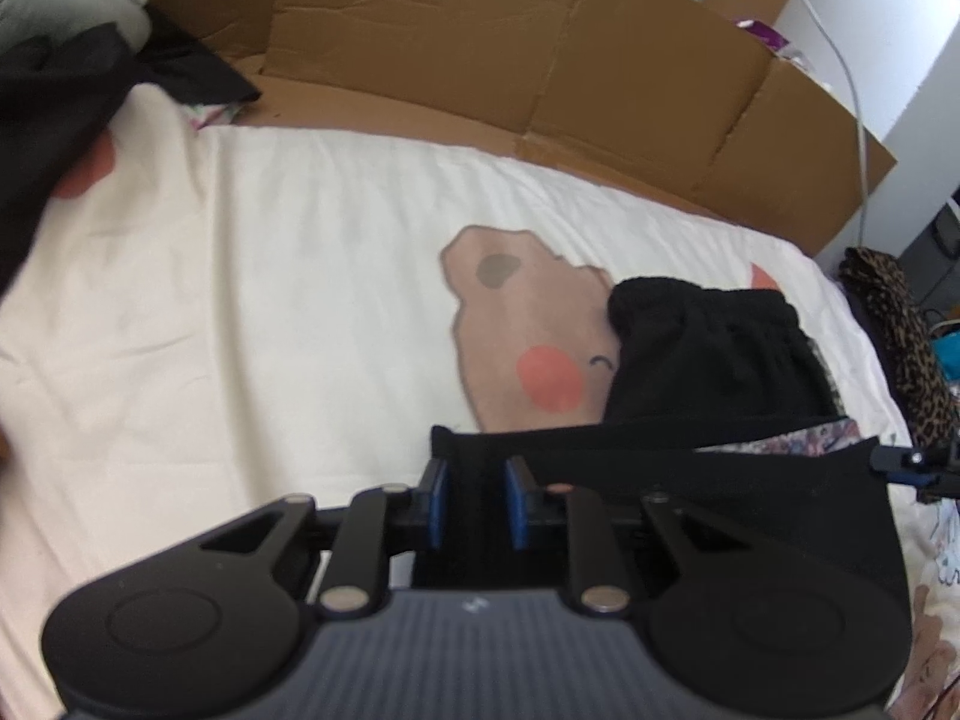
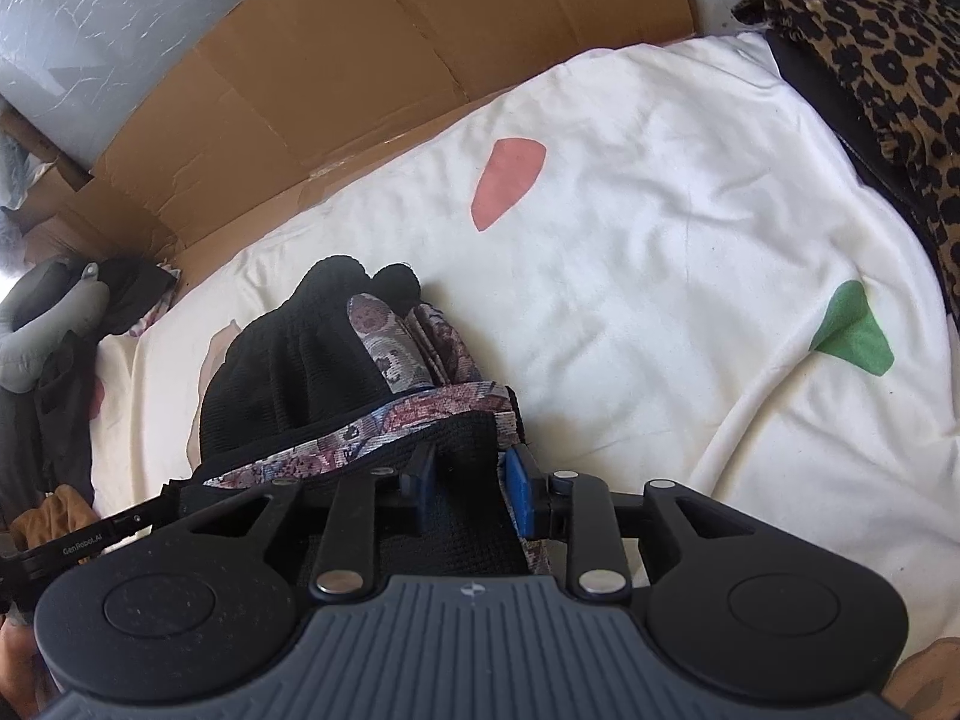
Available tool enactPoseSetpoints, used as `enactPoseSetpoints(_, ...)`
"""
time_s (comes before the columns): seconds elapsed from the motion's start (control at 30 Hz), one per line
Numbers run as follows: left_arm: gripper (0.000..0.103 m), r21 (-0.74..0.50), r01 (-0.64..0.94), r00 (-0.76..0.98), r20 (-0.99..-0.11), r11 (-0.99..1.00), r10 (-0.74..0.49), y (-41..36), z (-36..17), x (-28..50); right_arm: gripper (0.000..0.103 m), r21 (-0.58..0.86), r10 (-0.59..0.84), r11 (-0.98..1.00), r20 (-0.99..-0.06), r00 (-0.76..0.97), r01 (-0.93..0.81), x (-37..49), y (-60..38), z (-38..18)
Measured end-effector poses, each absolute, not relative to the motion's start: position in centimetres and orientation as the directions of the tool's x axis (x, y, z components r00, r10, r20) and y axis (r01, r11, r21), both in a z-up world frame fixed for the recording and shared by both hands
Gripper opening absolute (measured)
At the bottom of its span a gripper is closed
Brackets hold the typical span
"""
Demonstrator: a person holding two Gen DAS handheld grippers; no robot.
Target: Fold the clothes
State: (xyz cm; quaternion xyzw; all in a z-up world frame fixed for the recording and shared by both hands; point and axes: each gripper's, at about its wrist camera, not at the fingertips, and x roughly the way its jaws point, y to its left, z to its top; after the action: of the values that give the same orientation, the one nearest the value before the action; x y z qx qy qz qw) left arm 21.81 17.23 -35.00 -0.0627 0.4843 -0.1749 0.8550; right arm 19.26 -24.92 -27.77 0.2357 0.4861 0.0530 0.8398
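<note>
A black garment [image 1: 708,348] with a floral patterned lining [image 2: 384,336] lies bunched on the white printed bedsheet [image 1: 270,276]. Its near edge is lifted and stretched between both grippers. My left gripper [image 1: 474,501] is shut on the black garment's left corner, with the cloth pinched between the blue pads [image 1: 433,501]. My right gripper [image 2: 471,486] is shut on the garment's other corner, where the floral hem [image 2: 360,432] runs across the fingers. The right gripper's tip [image 1: 912,459] shows at the right edge of the left wrist view. The left gripper's arm [image 2: 90,534] shows at the left edge of the right wrist view.
Brown cardboard [image 1: 480,60] lines the far side of the bed. A pile of dark and grey clothes [image 1: 66,60] sits at the far left corner. A leopard-print cloth [image 2: 870,30] lies at the bed's right edge. Open sheet [image 2: 660,240] lies beyond the garment.
</note>
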Motion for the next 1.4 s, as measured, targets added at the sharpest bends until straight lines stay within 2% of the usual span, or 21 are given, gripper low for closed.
enactPoseSetpoints(0.1,0.019,-0.268,0.24,0.455,-0.818,0.933,-0.352,17.0,-35.4,21.9,0.022,0.45,0.32,0.882,-0.788,0.526,0.138,19.3,-24.8,-27.9)
enactPoseSetpoints(0.13,0.013,-0.265,0.239,0.45,-0.823,0.934,-0.348,16.9,-35.5,21.9,0.019,0.449,0.318,0.883,-0.786,0.53,0.135,19.2,-24.8,-27.7)
enactPoseSetpoints(0.2,0.008,-0.269,0.227,0.451,-0.823,0.936,-0.346,17.2,-35.6,21.8,0.006,0.441,0.317,0.889,-0.783,0.535,0.119,19.1,-24.6,-27.3)
enactPoseSetpoints(0.43,0.004,-0.27,0.207,0.49,-0.803,0.94,-0.339,18.2,-34.9,21.4,0.003,0.38,0.267,0.922,-0.766,0.584,0.077,18.4,-24.0,-24.7)
enactPoseSetpoints(0.77,0.004,-0.257,0.183,0.54,-0.78,0.949,-0.316,19.1,-34.2,21.5,0.003,0.306,0.204,0.949,-0.787,0.582,0.081,20.4,-22.7,-25.3)
enactPoseSetpoints(0.9,0.005,-0.241,0.192,0.535,-0.787,0.951,-0.308,18.9,-34.3,21.3,0.004,0.299,0.201,0.949,-0.813,0.546,0.097,21.2,-22.6,-27.3)
enactPoseSetpoints(0.97,0.007,-0.233,0.199,0.531,-0.791,0.952,-0.304,18.7,-34.4,21.3,0.008,0.327,0.214,0.938,-0.805,0.554,0.112,21.1,-22.9,-27.4)
enactPoseSetpoints(1.03,0.012,-0.224,0.205,0.526,-0.796,0.953,-0.3,18.6,-34.5,21.2,0.027,0.355,0.232,0.927,-0.793,0.563,0.118,20.7,-23.2,-27.1)
enactPoseSetpoints(1.07,0.014,-0.22,0.208,0.524,-0.798,0.953,-0.298,18.5,-34.6,21.2,0.04,0.366,0.241,0.923,-0.788,0.567,0.117,20.4,-23.3,-27.0)
enactPoseSetpoints(1.33,0.017,-0.188,0.233,0.508,-0.813,0.954,-0.284,17.9,-35.0,20.9,0.04,0.388,0.261,0.914,-0.784,0.563,0.117,19.1,-24.0,-27.3)
enactPoseSetpoints(1.37,0.016,-0.189,0.236,0.507,-0.813,0.953,-0.286,17.9,-35.2,20.9,0.039,0.39,0.265,0.914,-0.781,0.565,0.111,19.3,-24.0,-27.4)
enactPoseSetpoints(1.4,0.011,-0.189,0.239,0.505,-0.813,0.952,-0.289,17.8,-35.4,20.8,0.028,0.393,0.27,0.914,-0.779,0.567,0.105,19.4,-23.9,-27.4)
